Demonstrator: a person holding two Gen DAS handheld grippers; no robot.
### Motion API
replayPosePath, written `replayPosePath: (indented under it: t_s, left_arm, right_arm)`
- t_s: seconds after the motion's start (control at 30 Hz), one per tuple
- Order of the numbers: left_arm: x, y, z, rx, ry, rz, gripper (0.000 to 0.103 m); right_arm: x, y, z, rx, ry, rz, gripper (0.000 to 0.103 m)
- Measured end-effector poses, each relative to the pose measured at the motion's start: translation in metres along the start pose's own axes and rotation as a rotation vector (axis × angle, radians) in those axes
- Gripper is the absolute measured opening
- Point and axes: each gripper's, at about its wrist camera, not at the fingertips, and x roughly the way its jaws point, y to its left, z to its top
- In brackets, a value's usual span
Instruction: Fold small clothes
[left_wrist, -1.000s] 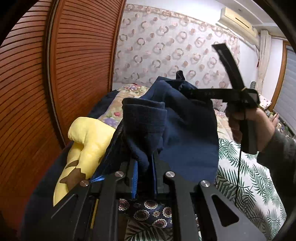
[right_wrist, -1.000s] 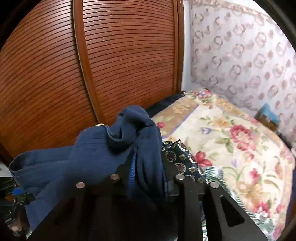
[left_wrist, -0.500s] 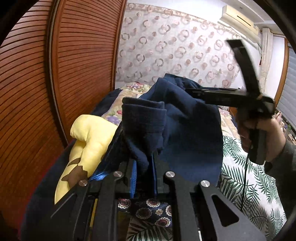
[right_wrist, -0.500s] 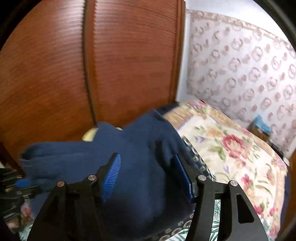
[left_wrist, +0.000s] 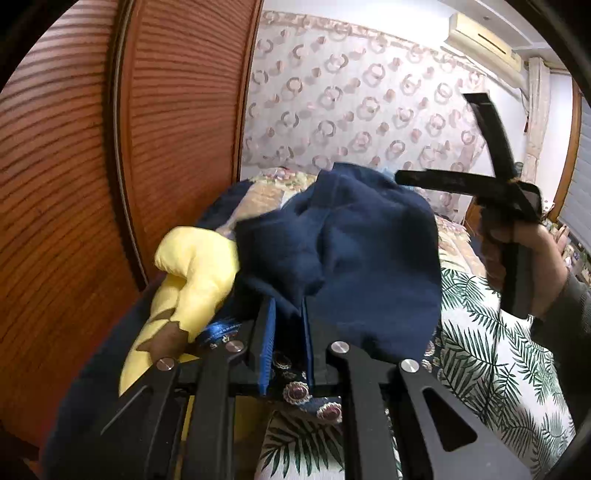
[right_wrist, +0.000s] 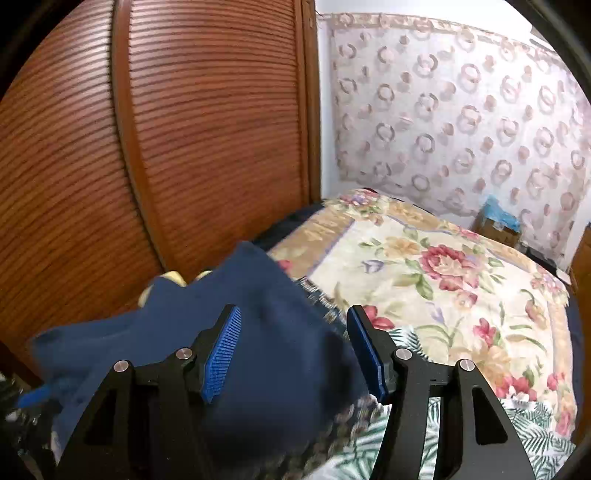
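Observation:
A small navy blue garment (left_wrist: 369, 258) hangs bunched above the bed. My left gripper (left_wrist: 288, 317) is shut on a fold of its edge and holds it up. In the right wrist view the garment (right_wrist: 229, 350) droops in front of and below my right gripper (right_wrist: 295, 350), which is open, its blue pads (right_wrist: 221, 354) apart with no cloth pinched between them. The right gripper (left_wrist: 406, 177) also shows in the left wrist view, held up at the right just beyond the garment's top.
A yellow plush toy (left_wrist: 192, 273) lies at the left by the wooden slatted wardrobe doors (right_wrist: 184, 129). The bed has a floral quilt (right_wrist: 443, 280) and a palm-leaf sheet (left_wrist: 487, 354). A patterned dark cloth (left_wrist: 310, 398) lies under the left gripper.
My right gripper opened and let go of the garment, then drew back to the right. The garment's freed side dropped and now hangs from the left gripper alone.

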Motion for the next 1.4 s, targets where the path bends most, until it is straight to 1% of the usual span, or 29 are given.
replayPosePath:
  t_s: [0.03, 0.07, 0.13, 0.2, 0.27, 0.33, 0.4, 0.5, 0.53, 0.63, 0.8, 0.87, 1.0, 1.2, 1.33, 1.4]
  left_arm:
    - [-0.004, -0.002, 0.001, 0.010, -0.008, 0.005, 0.023]
    - [-0.011, -0.005, 0.001, 0.022, -0.019, 0.006, 0.028]
    - [-0.020, -0.011, 0.002, 0.039, -0.035, 0.004, 0.045]
    - [-0.029, -0.018, 0.002, 0.054, -0.056, -0.002, 0.049]
    - [-0.038, -0.027, 0.002, 0.071, -0.067, -0.017, 0.056]
    - [-0.044, -0.032, 0.003, 0.082, -0.082, -0.029, 0.072]
    - [-0.051, -0.042, 0.002, 0.099, -0.098, -0.046, 0.079]
    - [-0.060, -0.056, 0.001, 0.122, -0.107, -0.071, 0.083]
    - [-0.062, -0.061, 0.001, 0.129, -0.111, -0.074, 0.087]
    - [-0.068, -0.076, -0.003, 0.159, -0.119, -0.083, 0.088]
    - [-0.075, -0.100, -0.008, 0.194, -0.102, -0.139, 0.088]
    - [-0.079, -0.109, -0.013, 0.209, -0.105, -0.151, 0.088]
    - [-0.085, -0.132, -0.023, 0.243, -0.096, -0.185, 0.088]
    - [-0.098, -0.172, -0.038, 0.263, -0.082, -0.241, 0.088]
    - [-0.108, -0.190, -0.044, 0.280, -0.081, -0.256, 0.088]
    - [-0.115, -0.199, -0.045, 0.283, -0.082, -0.266, 0.088]
  right_arm:
    - [-0.008, 0.002, -0.004, -0.004, -0.007, 0.007, 0.062]
    - [-0.016, 0.005, -0.013, -0.009, -0.014, 0.013, 0.062]
    - [-0.033, 0.007, -0.027, -0.013, -0.024, 0.028, 0.062]
    - [-0.058, 0.015, -0.039, -0.017, -0.039, 0.045, 0.062]
    - [-0.083, 0.022, -0.051, -0.011, -0.051, 0.059, 0.062]
    - [-0.104, 0.022, -0.058, -0.007, -0.064, 0.063, 0.062]
    - [-0.121, 0.020, -0.066, 0.000, -0.075, 0.064, 0.062]
    - [-0.143, 0.016, -0.080, 0.008, -0.087, 0.058, 0.062]
    - [-0.153, 0.018, -0.086, 0.008, -0.091, 0.052, 0.062]
    - [-0.177, 0.018, -0.098, 0.011, -0.100, 0.033, 0.062]
    - [-0.218, 0.022, -0.123, 0.035, -0.111, -0.008, 0.062]
    - [-0.237, 0.021, -0.136, 0.072, -0.118, -0.022, 0.070]
    - [-0.271, 0.019, -0.159, 0.112, -0.130, -0.043, 0.071]
    - [-0.325, 0.027, -0.190, 0.129, -0.148, -0.130, 0.071]
    - [-0.364, 0.038, -0.208, 0.154, -0.171, -0.174, 0.071]
    - [-0.382, 0.045, -0.214, 0.162, -0.185, -0.209, 0.073]
